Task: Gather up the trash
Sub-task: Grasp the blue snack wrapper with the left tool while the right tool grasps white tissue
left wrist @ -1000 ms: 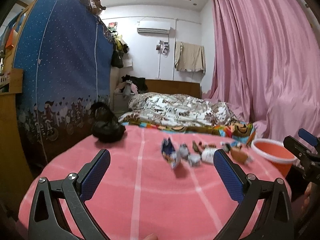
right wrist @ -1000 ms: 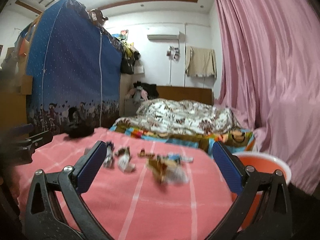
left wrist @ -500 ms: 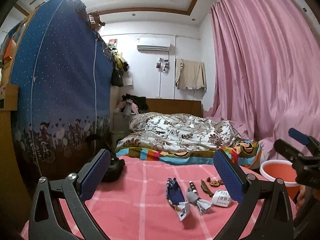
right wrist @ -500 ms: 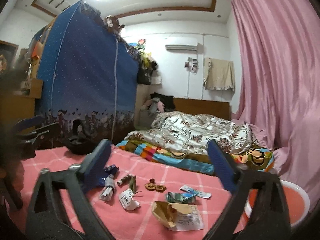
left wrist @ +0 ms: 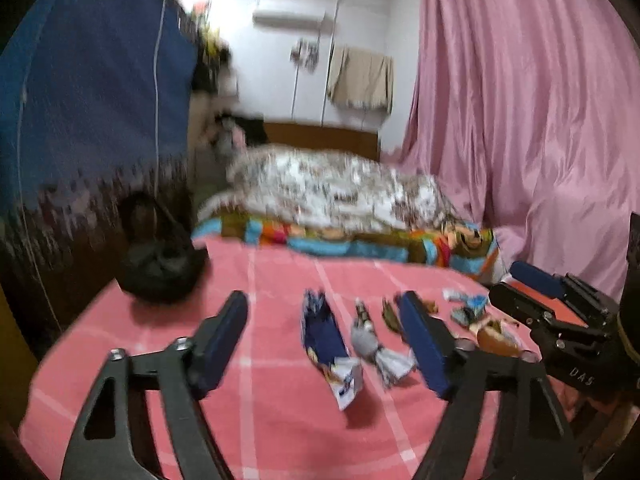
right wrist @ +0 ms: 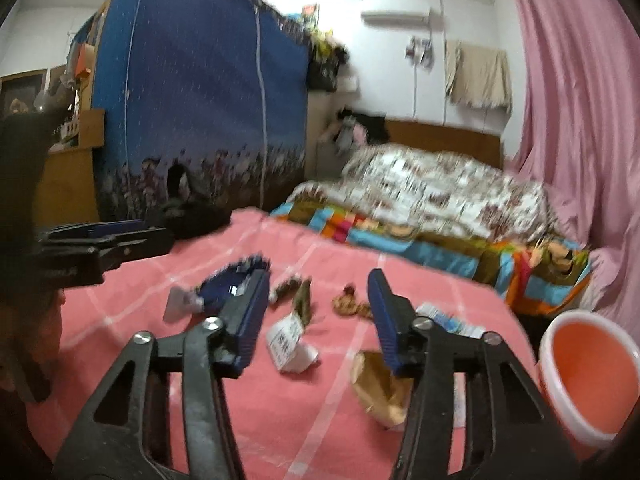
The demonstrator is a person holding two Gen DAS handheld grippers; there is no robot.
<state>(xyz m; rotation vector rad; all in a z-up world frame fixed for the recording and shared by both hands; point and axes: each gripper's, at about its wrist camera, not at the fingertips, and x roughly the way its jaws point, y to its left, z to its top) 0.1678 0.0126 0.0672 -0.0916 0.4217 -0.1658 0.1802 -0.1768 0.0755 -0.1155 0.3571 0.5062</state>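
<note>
Several pieces of trash lie on a pink checked table cloth (left wrist: 280, 420). A blue snack wrapper (left wrist: 326, 336) and a grey twisted wrapper (left wrist: 372, 344) lie between the fingers of my open, empty left gripper (left wrist: 328, 336). My right gripper (right wrist: 316, 312) is open and empty above a white crumpled packet (right wrist: 290, 342), with a brown paper bag (right wrist: 376, 388) by its right finger. The blue wrapper (right wrist: 228, 284) sits by its left finger. An orange basin (right wrist: 588, 376) stands at the right of the table.
A black bag (left wrist: 160, 264) sits on the table's far left. Behind the table is a bed with a patterned quilt (right wrist: 432, 192). A blue fabric wardrobe (right wrist: 200, 100) stands on the left and a pink curtain (left wrist: 540, 120) on the right.
Both grippers have tilted down and moved closer to the table. Both jaws have narrowed from wide open. The trash now lies between the fingers.
</note>
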